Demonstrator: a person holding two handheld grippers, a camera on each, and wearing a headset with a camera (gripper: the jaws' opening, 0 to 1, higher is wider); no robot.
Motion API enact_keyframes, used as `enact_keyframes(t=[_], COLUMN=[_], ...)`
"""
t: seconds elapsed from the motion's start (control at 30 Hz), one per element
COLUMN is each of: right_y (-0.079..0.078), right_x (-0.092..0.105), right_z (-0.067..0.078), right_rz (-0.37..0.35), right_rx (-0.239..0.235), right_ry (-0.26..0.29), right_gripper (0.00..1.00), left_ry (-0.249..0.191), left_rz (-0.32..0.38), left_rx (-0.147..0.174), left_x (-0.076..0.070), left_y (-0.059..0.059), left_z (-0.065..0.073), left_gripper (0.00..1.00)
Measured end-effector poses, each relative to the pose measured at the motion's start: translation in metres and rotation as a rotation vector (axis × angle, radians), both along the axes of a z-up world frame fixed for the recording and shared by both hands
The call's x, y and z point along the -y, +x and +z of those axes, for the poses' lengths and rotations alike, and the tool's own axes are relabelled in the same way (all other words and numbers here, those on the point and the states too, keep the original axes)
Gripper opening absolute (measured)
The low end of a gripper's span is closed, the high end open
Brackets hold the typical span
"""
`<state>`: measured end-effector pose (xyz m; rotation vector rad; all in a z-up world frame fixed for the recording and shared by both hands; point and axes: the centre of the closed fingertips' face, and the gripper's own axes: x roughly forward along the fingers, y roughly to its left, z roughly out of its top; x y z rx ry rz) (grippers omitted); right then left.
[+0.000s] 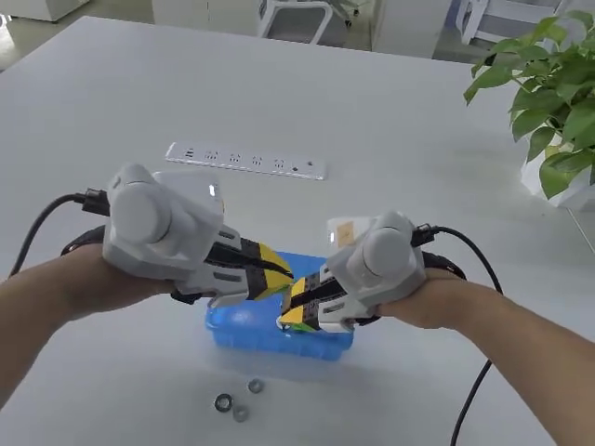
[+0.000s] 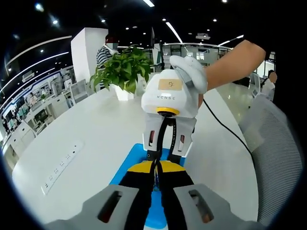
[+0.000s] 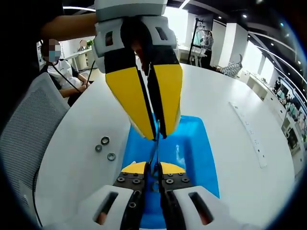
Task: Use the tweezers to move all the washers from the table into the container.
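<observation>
Seemingly no transfer has begun: three washers (image 1: pixel 223 402) lie on the table (image 1: pixel 390 121) just short of the blue container (image 1: pixel 240 329) (its visible floor looks bare), over which the left gripper (image 1: pixel 284 271) and right gripper (image 1: pixel 290 312) both clamp their jaws together on the tweezers (image 3: pixel 154 154).

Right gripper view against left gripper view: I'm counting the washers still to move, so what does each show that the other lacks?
Right gripper view: three washers lying on the table beside the blue container, outside it.
Left gripper view: a potted plant near the far table edge.
Both: the blue container, the power strip, and the left gripper and right gripper facing each other over the container, jaws apparently closed on the thin tweezers.
</observation>
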<state>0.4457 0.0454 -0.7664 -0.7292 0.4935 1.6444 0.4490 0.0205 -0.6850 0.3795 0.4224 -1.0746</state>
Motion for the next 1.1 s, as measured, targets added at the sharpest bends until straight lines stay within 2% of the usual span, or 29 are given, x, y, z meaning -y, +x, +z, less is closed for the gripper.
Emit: enact_keyframes(t=[0.37,0.67,1.1], right_y=[0.000,0.004,0.002], right_x=[0.002,0.005,0.020], right_z=[0.003,0.014,0.031], right_rz=[0.007,-0.037,-0.108], right_rx=[0.023,0.012,0.018], right_ry=[-0.003,0.025,0.045], right_gripper=[0.12,0.15,0.25], left_ry=[0.001,0.015,0.004], left_rz=[-0.027,-0.035,-0.026], left_rx=[0.004,0.014,0.026], left_x=[0.004,0.005,0.007], left_y=[-0.003,-0.004,-0.005], left_z=[0.001,0.004,0.015], left_gripper=[0.06,0.05,0.05])
